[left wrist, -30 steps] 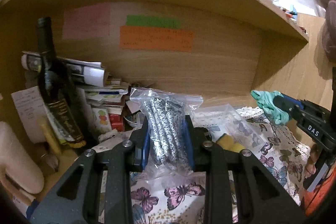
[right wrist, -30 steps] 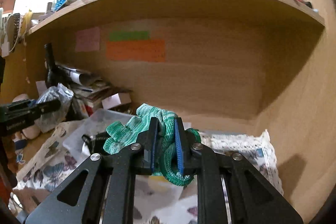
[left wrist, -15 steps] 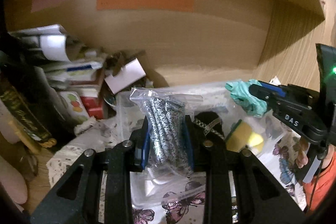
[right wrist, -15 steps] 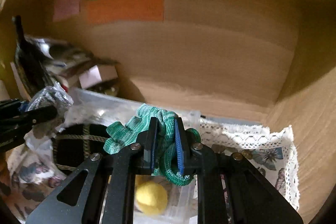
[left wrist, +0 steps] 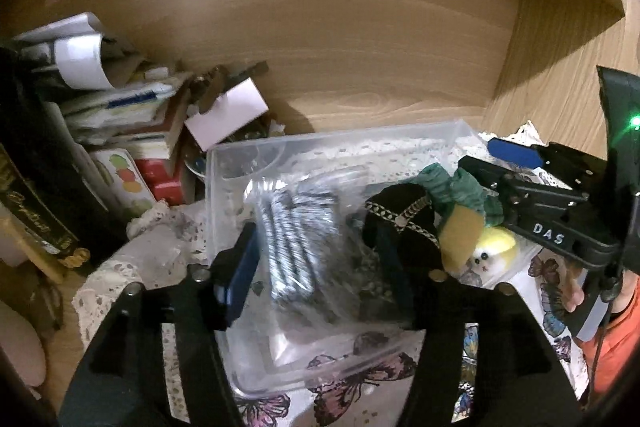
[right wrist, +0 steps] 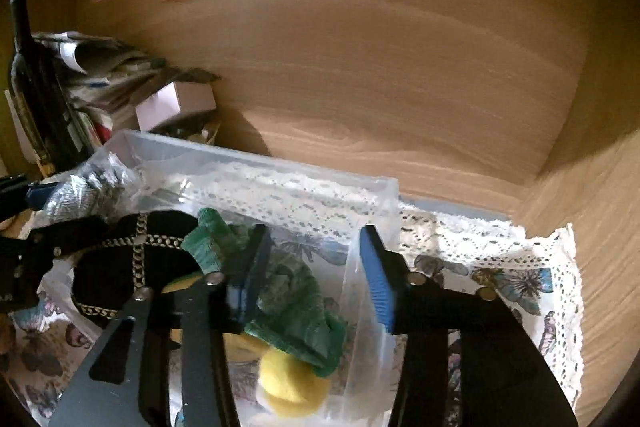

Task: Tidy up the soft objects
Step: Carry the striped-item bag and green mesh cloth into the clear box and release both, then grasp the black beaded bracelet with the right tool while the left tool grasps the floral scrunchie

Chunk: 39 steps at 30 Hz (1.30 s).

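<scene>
With both my left gripper (left wrist: 316, 267) and right gripper (right wrist: 316, 277) spread and released over the clear bin (right wrist: 256, 163), the bagged socks (left wrist: 296, 239) and green cloth (right wrist: 296, 315) lie inside it, so little seems left.

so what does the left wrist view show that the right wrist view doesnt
Only the left wrist view shows the yellow toy's face and the right gripper from outside, jaws apart. Only the right wrist view shows the dark bottle's neck and the cloth's lace corner. Both show the clear bin, black pouch, green cloth and bagged patterned item.
</scene>
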Each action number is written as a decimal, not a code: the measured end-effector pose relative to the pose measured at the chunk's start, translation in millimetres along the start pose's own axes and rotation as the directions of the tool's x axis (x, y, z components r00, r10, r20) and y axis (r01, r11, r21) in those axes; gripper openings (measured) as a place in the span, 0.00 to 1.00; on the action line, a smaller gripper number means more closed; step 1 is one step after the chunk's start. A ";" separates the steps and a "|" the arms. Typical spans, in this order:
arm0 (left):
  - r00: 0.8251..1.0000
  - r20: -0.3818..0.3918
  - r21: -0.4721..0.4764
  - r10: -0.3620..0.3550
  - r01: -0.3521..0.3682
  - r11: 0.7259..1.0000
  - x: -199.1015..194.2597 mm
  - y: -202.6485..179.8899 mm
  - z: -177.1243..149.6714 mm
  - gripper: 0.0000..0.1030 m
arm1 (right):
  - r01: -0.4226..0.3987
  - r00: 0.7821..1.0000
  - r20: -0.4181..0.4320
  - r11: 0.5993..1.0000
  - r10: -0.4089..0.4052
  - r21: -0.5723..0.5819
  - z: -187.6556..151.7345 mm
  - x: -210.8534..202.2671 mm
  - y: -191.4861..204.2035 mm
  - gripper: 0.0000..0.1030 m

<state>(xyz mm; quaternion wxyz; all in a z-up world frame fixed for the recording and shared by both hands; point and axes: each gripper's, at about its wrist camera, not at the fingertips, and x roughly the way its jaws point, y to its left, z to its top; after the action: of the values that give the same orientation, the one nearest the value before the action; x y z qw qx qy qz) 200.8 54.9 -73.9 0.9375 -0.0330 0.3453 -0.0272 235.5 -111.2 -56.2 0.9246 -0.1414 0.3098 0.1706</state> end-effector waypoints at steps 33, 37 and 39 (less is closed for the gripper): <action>0.997 0.005 0.032 0.083 -0.083 0.996 -86.5 -5.8 -93.3 0.99 | -0.282 0.944 -0.215 0.949 0.249 -0.143 -99.8 -47.7 75.1 0.23; 0.996 -0.032 0.015 0.085 -0.085 0.996 -83.7 -1.0 -104.4 0.99 | -0.317 0.931 -0.234 0.937 0.279 -0.148 -102.2 -42.4 75.3 0.11; 0.995 -0.042 0.007 0.085 -0.085 0.996 -82.0 0.0 -107.7 0.99 | -0.337 0.925 -0.234 0.930 0.298 -0.149 -102.8 -41.7 76.2 0.08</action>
<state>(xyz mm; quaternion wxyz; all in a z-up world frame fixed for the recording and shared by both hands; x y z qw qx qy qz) 68.6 56.3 -102.7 0.9304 -0.0151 0.3661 0.0110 119.6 -89.8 -121.1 0.8299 -0.1920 0.4060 0.3311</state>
